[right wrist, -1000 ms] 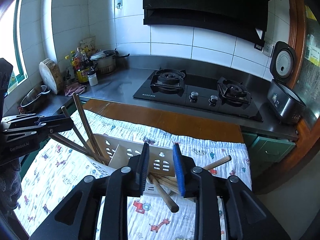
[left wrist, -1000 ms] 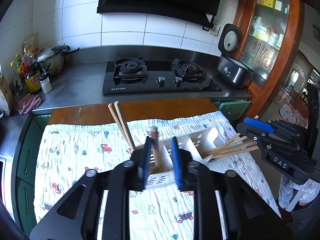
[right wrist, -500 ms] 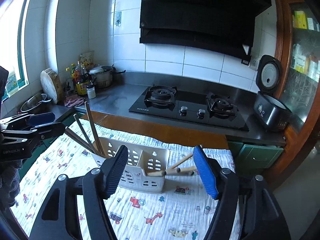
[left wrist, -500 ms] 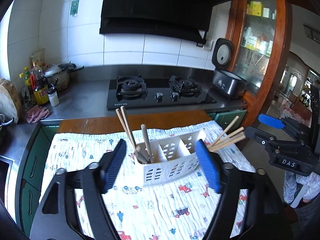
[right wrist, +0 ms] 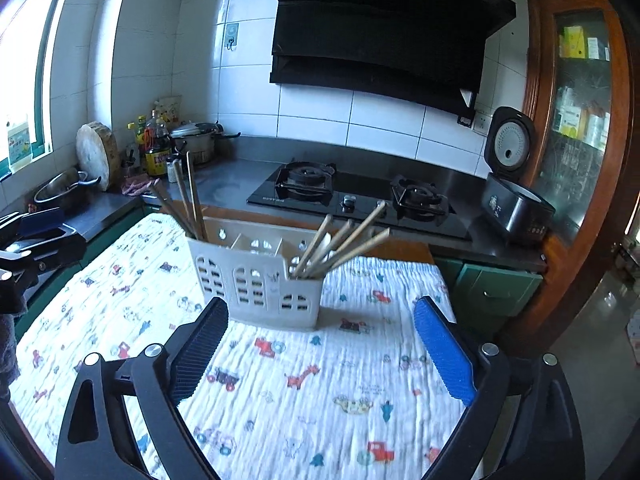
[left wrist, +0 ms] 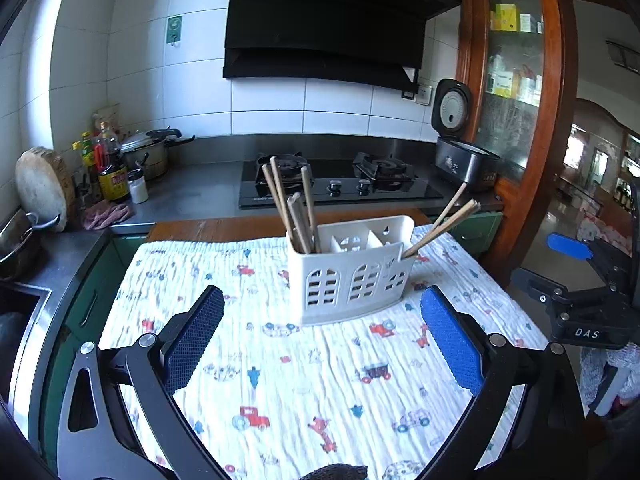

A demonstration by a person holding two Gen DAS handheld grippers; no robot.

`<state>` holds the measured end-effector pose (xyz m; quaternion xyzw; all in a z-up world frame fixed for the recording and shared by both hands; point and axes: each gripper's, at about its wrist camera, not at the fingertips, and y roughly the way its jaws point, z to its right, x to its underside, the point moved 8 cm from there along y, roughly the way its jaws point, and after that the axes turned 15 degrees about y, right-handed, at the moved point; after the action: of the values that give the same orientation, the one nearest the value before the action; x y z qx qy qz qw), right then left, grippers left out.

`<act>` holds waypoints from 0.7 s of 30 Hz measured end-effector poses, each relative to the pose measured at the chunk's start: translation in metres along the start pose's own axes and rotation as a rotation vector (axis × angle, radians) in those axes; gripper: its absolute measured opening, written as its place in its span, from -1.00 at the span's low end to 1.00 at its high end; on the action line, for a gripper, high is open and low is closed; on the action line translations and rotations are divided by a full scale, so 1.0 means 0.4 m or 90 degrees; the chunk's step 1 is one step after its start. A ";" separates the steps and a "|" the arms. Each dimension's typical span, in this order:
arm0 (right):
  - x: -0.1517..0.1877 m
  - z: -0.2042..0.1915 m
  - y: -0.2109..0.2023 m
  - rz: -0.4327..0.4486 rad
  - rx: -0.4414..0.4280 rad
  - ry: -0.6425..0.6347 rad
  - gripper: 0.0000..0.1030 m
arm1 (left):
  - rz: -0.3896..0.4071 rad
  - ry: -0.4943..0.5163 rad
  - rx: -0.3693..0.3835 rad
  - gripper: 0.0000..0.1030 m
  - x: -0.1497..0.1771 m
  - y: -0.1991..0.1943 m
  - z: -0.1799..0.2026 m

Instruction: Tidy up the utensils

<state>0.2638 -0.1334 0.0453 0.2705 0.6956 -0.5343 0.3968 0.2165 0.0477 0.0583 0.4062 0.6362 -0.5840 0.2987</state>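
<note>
A white slotted utensil caddy [left wrist: 348,276] stands upright on the patterned cloth, also in the right wrist view [right wrist: 256,284]. Several wooden chopsticks [left wrist: 294,212] stand in its left end compartment, and several more [left wrist: 444,224] lean out of its right end compartment; both bundles show in the right wrist view, the left bundle [right wrist: 186,200] and the right bundle [right wrist: 340,244]. My left gripper [left wrist: 324,340] is open and empty, in front of the caddy. My right gripper [right wrist: 320,352] is open and empty, also short of the caddy.
The cloth [left wrist: 304,376] covers a wooden table [left wrist: 224,226] in front of a steel counter with a gas hob [left wrist: 336,184]. Bottles and a pot [left wrist: 148,152] stand at the left, a rice cooker [left wrist: 460,152] at the right. A sink edge [left wrist: 36,320] lies far left.
Both grippers were shut on chopsticks at the caddy, then opened and let them go. Both have pulled back and up from the caddy, which now holds all the chopsticks.
</note>
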 end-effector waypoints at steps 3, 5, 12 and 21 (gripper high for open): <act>0.045 -0.001 -0.010 -0.008 0.007 -0.003 0.80 | -0.006 -0.002 -0.011 0.90 0.041 -0.021 0.003; 0.072 -0.002 -0.022 -0.003 0.015 -0.003 0.82 | -0.010 0.001 -0.021 0.90 0.066 -0.033 0.010; 0.155 0.005 -0.058 -0.010 0.007 0.030 0.84 | -0.027 -0.013 -0.027 0.90 0.148 -0.070 0.016; 0.210 0.011 -0.109 -0.001 0.010 0.061 0.85 | -0.034 -0.025 -0.025 0.90 0.216 -0.112 0.028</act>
<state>0.1846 -0.1540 -0.0028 0.2986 0.7098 -0.5265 0.3603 0.1341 0.0516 0.0052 0.3718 0.6521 -0.5869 0.3034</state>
